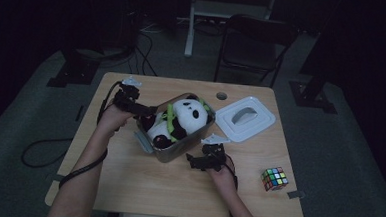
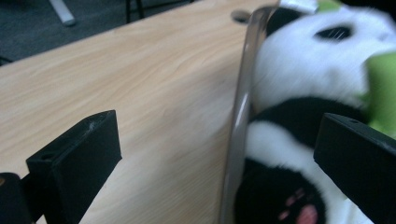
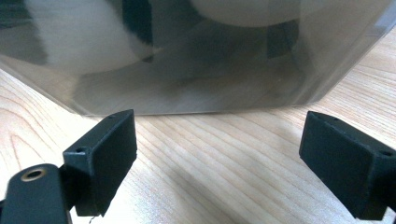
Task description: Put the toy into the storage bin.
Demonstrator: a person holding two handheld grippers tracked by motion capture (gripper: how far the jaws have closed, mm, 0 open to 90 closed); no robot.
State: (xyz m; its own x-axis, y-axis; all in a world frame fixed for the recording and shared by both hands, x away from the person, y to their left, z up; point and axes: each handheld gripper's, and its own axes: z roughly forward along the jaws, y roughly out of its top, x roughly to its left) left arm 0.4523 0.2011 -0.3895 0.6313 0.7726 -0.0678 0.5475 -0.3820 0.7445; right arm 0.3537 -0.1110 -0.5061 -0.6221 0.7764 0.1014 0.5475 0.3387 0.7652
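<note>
A black-and-white panda plush (image 1: 183,117) with green trim lies in a translucent box (image 1: 177,152) at the middle of the wooden table (image 1: 127,180). My left gripper (image 1: 145,111) is at the box's left wall and is open. In the left gripper view my left gripper (image 2: 219,140) straddles the box's wall (image 2: 239,116), one jaw over the table and the other over the panda (image 2: 299,70). My right gripper (image 1: 194,161) sits just in front of the box's near wall. In the right gripper view my right gripper (image 3: 219,135) is open, and the box (image 3: 196,70) stands beyond its jaws.
The box's white lid (image 1: 244,118) lies to the right of the box. A colour cube (image 1: 275,179) rests near the table's front right corner. A cable hole (image 1: 221,96) is behind the box. A dark chair (image 1: 254,41) stands beyond the table.
</note>
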